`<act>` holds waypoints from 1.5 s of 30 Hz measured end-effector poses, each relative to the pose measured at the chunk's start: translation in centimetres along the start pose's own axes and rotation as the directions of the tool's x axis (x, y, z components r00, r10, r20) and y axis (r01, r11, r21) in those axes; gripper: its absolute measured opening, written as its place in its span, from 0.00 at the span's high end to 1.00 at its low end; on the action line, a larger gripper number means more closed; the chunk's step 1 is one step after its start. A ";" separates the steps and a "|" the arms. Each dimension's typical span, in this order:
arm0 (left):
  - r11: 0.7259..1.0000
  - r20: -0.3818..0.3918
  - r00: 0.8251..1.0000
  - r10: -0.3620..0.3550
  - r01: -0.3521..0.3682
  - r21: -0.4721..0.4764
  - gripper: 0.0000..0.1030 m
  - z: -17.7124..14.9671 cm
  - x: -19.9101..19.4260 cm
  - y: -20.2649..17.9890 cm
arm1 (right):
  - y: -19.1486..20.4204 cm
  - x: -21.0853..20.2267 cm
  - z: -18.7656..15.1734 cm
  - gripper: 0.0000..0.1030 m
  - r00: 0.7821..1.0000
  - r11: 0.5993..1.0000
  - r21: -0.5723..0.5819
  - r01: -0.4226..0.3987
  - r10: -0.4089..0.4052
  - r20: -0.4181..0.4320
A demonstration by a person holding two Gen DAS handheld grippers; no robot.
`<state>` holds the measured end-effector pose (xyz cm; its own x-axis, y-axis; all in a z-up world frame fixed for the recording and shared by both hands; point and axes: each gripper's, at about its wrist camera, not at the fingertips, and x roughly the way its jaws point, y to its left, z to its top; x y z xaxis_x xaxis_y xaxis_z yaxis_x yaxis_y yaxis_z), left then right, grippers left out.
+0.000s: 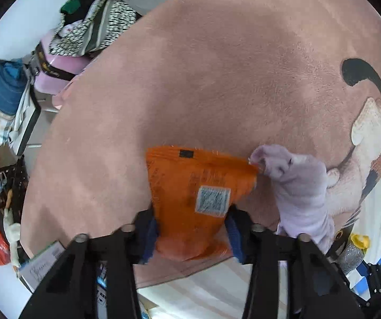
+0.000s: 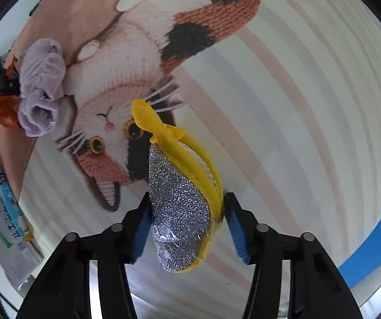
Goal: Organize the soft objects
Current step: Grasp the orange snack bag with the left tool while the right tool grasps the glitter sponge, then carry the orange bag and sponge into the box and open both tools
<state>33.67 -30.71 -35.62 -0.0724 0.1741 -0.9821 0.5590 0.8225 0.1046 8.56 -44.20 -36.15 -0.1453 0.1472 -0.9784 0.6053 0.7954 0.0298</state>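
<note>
1. The left gripper (image 1: 191,235) had two long black fingers that got wider toward the camera.
2. Each finger had a soft dark blue pad (image 1: 150,236) on its inner side.
3. Round grey screws (image 1: 81,238) sat on top of the black arms.
4. The right gripper (image 2: 187,228) looked the same, black with round grey screws (image 2: 262,227).
5. Its pads (image 2: 236,228) were brighter blue with small ridges.

The cloth (image 1: 300,188) lies right of the packet (image 1: 195,194), touching, on the rug (image 1: 190,79).
</note>
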 end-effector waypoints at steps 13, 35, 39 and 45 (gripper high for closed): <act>0.971 0.195 0.970 -0.147 0.179 -0.160 0.67 -10.8 -9.3 5.4 | 6.8 -9.3 -5.8 0.54 0.988 0.982 -0.169 -0.087 0.107 0.112; 0.779 0.109 0.973 -0.204 0.228 -0.583 0.67 -37.5 -3.2 35.8 | 47.9 -8.7 -23.4 0.54 0.983 0.671 -0.729 -0.136 0.181 -0.017; 0.770 0.053 0.961 -0.270 0.248 -0.587 0.67 -36.9 1.2 37.5 | 51.2 -4.9 -23.5 0.54 0.993 0.668 -0.738 -0.091 0.112 -0.021; 0.761 0.007 0.929 -0.370 0.308 -0.571 0.67 -35.4 5.5 37.6 | 53.7 -1.0 -22.9 0.54 0.998 0.678 -0.733 -0.059 0.045 -0.039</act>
<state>25.03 20.33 -31.53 -0.2685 -0.1469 -0.9520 -0.0681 0.9887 -0.1333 23.24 11.82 -28.86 -0.1481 0.2053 -0.9674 -0.1551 0.9613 0.2277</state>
